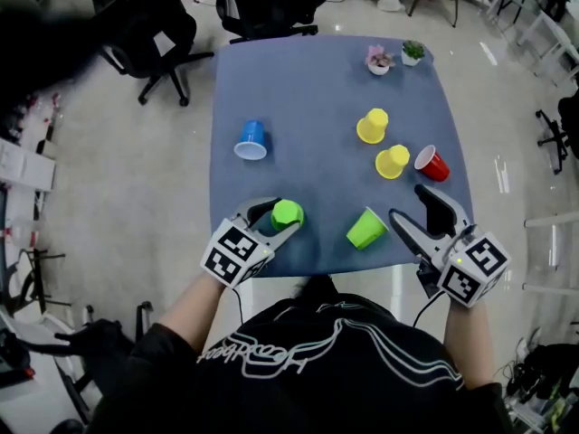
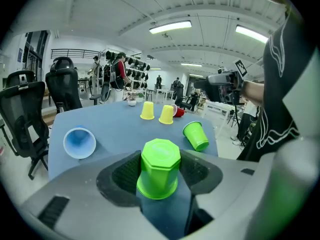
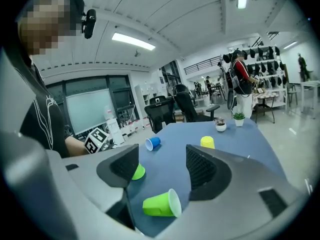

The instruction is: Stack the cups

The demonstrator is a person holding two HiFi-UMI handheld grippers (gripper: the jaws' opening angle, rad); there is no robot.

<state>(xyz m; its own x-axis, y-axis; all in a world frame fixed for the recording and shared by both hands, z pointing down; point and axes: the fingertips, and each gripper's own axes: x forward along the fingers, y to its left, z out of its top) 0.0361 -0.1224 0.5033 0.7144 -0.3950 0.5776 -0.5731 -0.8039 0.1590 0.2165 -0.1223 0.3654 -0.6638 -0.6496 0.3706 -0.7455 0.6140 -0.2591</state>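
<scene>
Left gripper view: left gripper (image 1: 288,215) jaws clamped on inverted green cup (image 2: 160,166), frame centre. Right gripper (image 3: 162,166) jaws wide apart, empty; tipped green cup (image 3: 161,205) lower centre.

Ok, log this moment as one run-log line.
left claw: shut on upside-down green cup | right claw: open, empty | tipped green cup: lying on table near right claw | stack: none yet

I count six cups: one green cup (image 1: 287,213) and another (image 1: 366,229), two yellow cups (image 1: 372,126) (image 1: 392,161), one blue cup (image 1: 252,140), one red cup (image 1: 431,164). Two potted plants (image 1: 379,60) (image 1: 412,52). Two tools: left tool (image 1: 282,215), right tool (image 1: 407,202).
</scene>
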